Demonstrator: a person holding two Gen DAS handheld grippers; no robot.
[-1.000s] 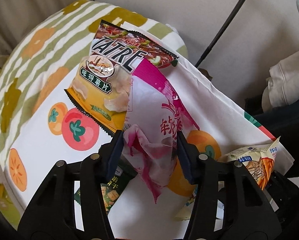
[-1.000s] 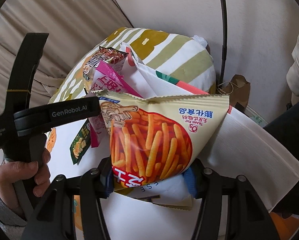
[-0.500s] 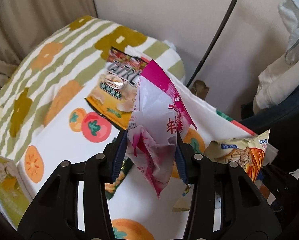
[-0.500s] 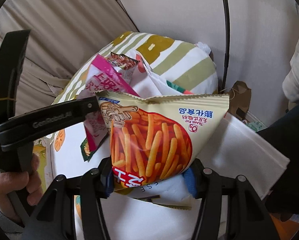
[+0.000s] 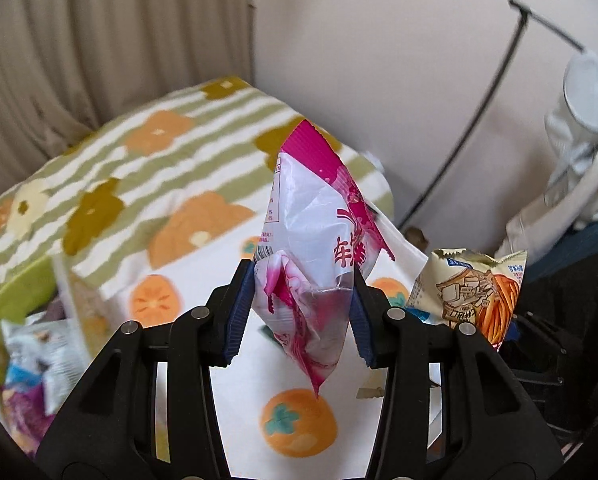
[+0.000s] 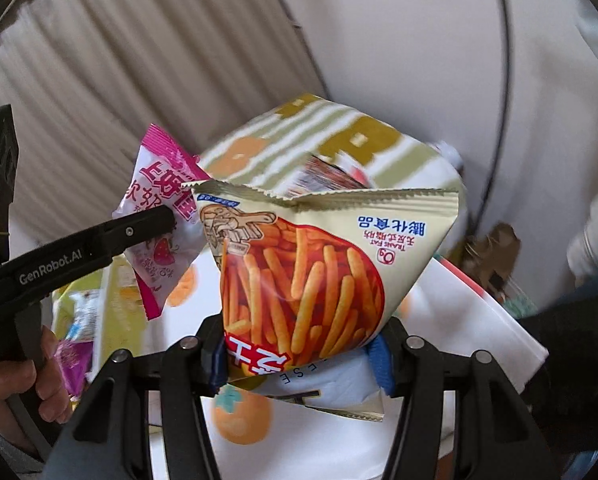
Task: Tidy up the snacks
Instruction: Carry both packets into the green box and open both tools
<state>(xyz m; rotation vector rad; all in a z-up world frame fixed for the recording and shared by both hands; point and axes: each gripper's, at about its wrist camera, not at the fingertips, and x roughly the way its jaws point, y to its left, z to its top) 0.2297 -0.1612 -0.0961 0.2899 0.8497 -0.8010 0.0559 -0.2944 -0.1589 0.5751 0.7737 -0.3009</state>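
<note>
The left hand-held gripper (image 5: 303, 312) was clamped on a pink and white snack packet (image 5: 315, 248), its blue pads (image 5: 239, 312) pressing in on both sides of the crinkled lower half. The packet stood up from the jaws, its pink sealed end topmost and its lower tip hanging down between the black fingers, clear of the white cloth printed with orange persimmons (image 5: 295, 424) below. From the right wrist view the same pink packet (image 6: 159, 216) showed at the left, gripped at the end of the black left tool, with a person's hand (image 6: 19, 388) wrapped round the handle.

The right hand-held gripper (image 6: 299, 364) was closed on a cream bag of orange snack sticks (image 6: 319, 264), held by its lower part, upside down to the camera, with its serrated top edge uppermost. A second white packet with grey lettering (image 6: 323, 388) sat pinched in the same jaws just under it. That cream bag (image 5: 475, 292) also showed at the right of the left wrist view, beside the pink packet and apart from it.

Behind both lay a green-and-white striped cover with orange and olive flowers (image 5: 139, 160), then a beige curtain (image 5: 99, 40) and a pale wall. At the lower left stood a lime-green container (image 5: 15, 292) with more wrapped snacks (image 5: 35, 352) inside, blurred
</note>
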